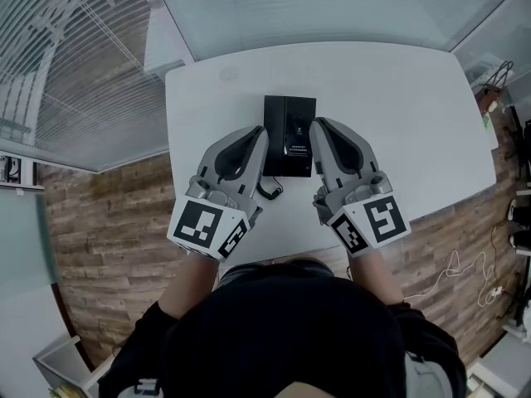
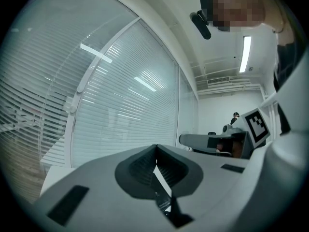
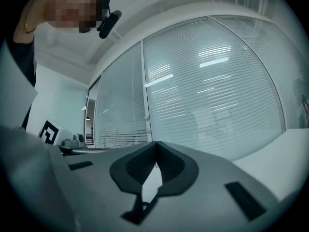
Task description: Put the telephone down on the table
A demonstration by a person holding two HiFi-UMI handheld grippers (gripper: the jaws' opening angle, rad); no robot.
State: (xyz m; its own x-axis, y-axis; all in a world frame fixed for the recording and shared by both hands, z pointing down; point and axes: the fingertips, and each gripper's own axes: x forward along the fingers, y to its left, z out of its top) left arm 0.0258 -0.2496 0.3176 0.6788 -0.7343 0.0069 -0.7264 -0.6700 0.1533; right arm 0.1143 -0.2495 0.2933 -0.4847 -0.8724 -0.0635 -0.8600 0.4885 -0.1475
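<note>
A: jaw status?
B: left gripper fingers together, nothing btwn. right gripper same, empty.
A: phone?
B: black rectangular desk telephone lies flat on white rounded table, btwn both grippers' tips. black coiled cord at its near-left corner. contact w/ tips: can't tell.

Both arms reach forward from the body. The grey plastic left gripper and the matching grey right gripper lie side by side and apart, their tips angled slightly toward each other. Each carries a black-and-white marker cube at the wrist end (left cube, right cube). Both pairs of jaws are closed tip to tip, with nothing held between them. The left forearm and right forearm are bare.
</note>
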